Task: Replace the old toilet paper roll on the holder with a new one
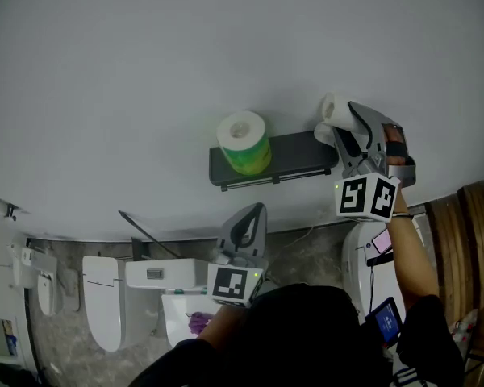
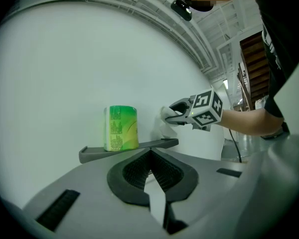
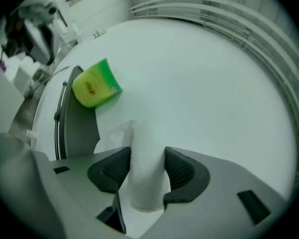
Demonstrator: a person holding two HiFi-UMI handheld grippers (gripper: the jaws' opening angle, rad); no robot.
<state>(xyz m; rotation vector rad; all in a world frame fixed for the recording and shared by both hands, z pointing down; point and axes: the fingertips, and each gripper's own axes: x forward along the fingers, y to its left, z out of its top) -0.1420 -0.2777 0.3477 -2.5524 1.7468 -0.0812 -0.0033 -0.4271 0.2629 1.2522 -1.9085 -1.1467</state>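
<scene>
Our right gripper (image 3: 147,158) fingers grasp the thin white old paper roll (image 1: 333,108) mid-body at two o'clock; we judge it light, crushable. The left gripper (image 2: 150,154) fingers are clenched, empty.

I counted two toilet paper rolls: one green-wrapped roll (image 1: 244,142) ahead of my left tool (image 1: 256,210), and one thin white roll (image 1: 332,111) between the jaws of my right tool (image 1: 343,123). There was one dark shelf (image 1: 294,153). I had two tools.
</scene>
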